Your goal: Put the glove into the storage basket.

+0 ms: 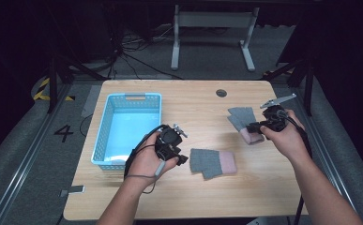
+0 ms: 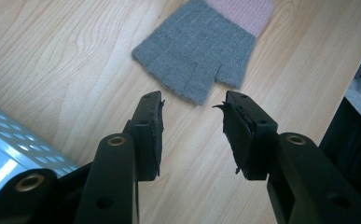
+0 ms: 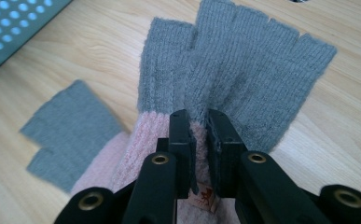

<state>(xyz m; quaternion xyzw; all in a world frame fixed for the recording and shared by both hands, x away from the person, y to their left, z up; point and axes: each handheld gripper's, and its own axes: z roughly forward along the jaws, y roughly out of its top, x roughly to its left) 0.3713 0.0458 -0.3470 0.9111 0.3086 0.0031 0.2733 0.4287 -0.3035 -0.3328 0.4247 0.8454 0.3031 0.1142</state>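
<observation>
Two grey fingerless gloves with pink cuffs are on the wooden table (image 1: 188, 103). One glove (image 1: 213, 162) (image 2: 197, 51) lies flat near the middle. My left gripper (image 1: 183, 159) (image 2: 192, 100) hovers just to its left, open with nothing between its jaws, which point at the glove's finger ends. The second glove (image 1: 243, 121) (image 3: 243, 70) is at the right; my right gripper (image 1: 254, 127) (image 3: 199, 116) is shut on its pink cuff, and the grey finger part hangs away from the jaws. In the right gripper view the first glove (image 3: 71, 135) lies farther off on the table.
A light blue plastic basket (image 1: 105, 126) (image 2: 10, 149) (image 3: 15, 28) stands on the left part of the table, close behind the left hand. A round cable hole (image 1: 221, 93) sits near the far edge. Bare wood lies between the gloves and along the front.
</observation>
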